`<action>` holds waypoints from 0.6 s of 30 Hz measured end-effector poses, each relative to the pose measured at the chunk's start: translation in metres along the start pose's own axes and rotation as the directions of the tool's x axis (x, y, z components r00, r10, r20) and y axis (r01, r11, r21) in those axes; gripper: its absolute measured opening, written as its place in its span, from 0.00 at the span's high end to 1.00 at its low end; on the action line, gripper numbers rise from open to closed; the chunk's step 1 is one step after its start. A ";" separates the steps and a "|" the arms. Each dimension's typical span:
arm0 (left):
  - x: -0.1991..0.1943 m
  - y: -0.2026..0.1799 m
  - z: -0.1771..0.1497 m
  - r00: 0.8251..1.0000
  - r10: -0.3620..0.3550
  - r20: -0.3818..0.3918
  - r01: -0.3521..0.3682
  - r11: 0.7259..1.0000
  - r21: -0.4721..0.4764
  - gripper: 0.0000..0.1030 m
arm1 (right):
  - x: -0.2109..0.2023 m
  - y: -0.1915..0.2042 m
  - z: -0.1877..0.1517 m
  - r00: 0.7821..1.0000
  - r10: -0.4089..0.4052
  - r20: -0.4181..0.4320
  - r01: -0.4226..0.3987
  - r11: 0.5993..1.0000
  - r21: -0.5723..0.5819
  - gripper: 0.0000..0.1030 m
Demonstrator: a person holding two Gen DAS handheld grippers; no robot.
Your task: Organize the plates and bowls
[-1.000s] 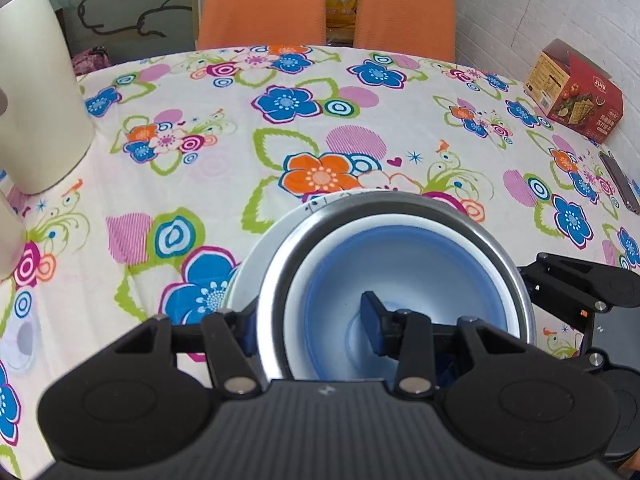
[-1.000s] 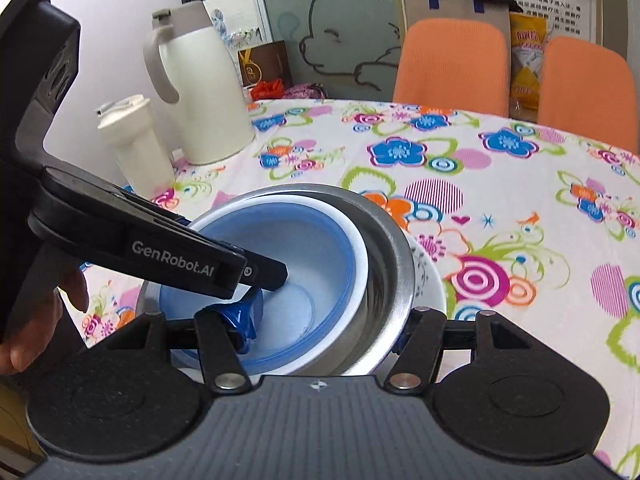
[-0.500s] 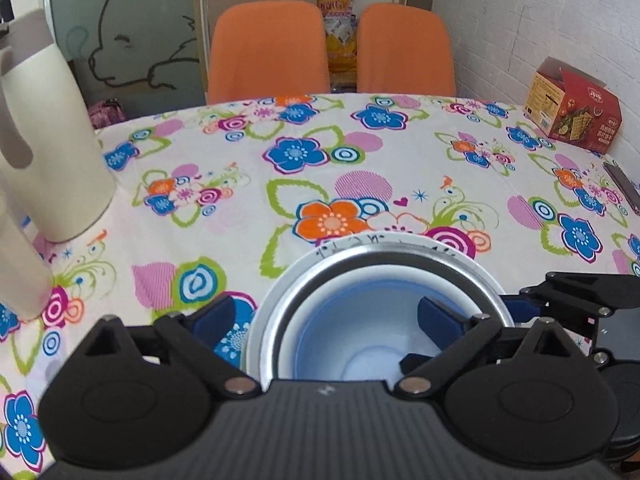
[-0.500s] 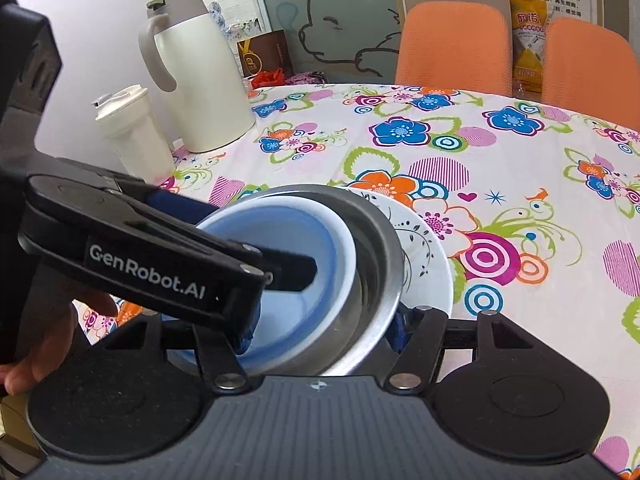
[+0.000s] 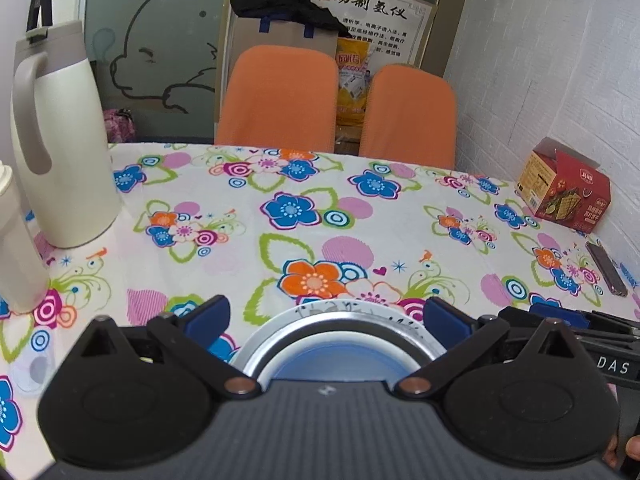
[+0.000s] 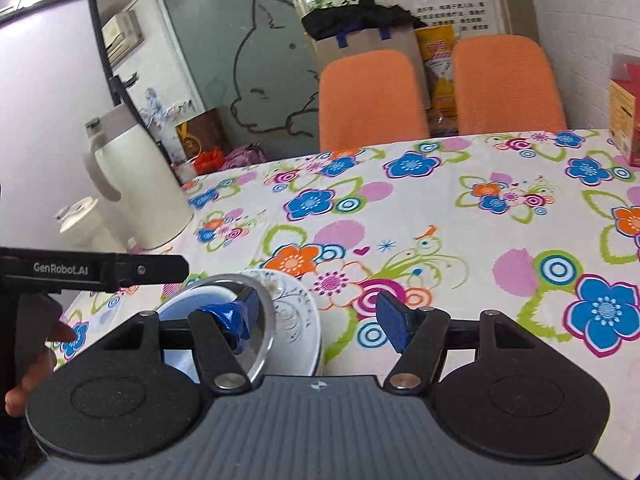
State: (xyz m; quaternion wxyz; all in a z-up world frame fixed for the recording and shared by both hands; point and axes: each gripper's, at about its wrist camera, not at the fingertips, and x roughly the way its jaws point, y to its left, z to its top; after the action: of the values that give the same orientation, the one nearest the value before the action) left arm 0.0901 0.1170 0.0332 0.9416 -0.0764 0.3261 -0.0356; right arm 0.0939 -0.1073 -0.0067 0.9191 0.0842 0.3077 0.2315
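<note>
1. Three nested dishes sit on the floral tablecloth [image 5: 360, 216]: a patterned plate [image 6: 296, 312] at the bottom, a steel bowl [image 5: 344, 324] on it, and a blue bowl [image 5: 340, 364] inside the steel one.
2. And the left gripper [image 5: 326, 316] is spread about as wide as it gets, jaws opening, one blue pad either side of the steel bowl's rim and neither touching it!
3. Nothing is held there; the stack is simply below and between the pads.
4. Over to the right gripper [image 6: 316, 320]: jaws opening too, with a clear gap between the pads.
5. Its left pad hangs over the steel bowl's rim, the right pad over bare cloth just right of the plate; no grip on anything.
6. From the right wrist view, the left gripper's black finger crosses just left of the stack, with a hand [image 6: 36, 360] on its handle below.
7. Well left of the stack stands a cream thermos jug [image 5: 60, 152], upright, with a smaller cream bottle [image 5: 16, 248] near it.
8. Far right of the stack, against the wall, a red carton [image 5: 564, 192], and nearer, a dark flat bar [image 5: 606, 268] lying on the cloth.
9. Beyond the stack, across the table, two orange chairs [image 5: 280, 100] side by side.
</note>
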 end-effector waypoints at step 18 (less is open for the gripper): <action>-0.043 -0.086 -0.056 0.986 0.055 0.159 -0.055 0.998 -0.004 0.00 | -0.042 -0.046 -0.020 0.954 -0.213 0.209 0.179 0.969 0.171 0.50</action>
State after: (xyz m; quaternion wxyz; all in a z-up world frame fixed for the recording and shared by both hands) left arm 0.0197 0.0307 0.0301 0.9652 -0.0699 0.2518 -0.0033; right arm 0.0691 -0.1673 -0.0139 0.9575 0.1478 0.2248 0.1039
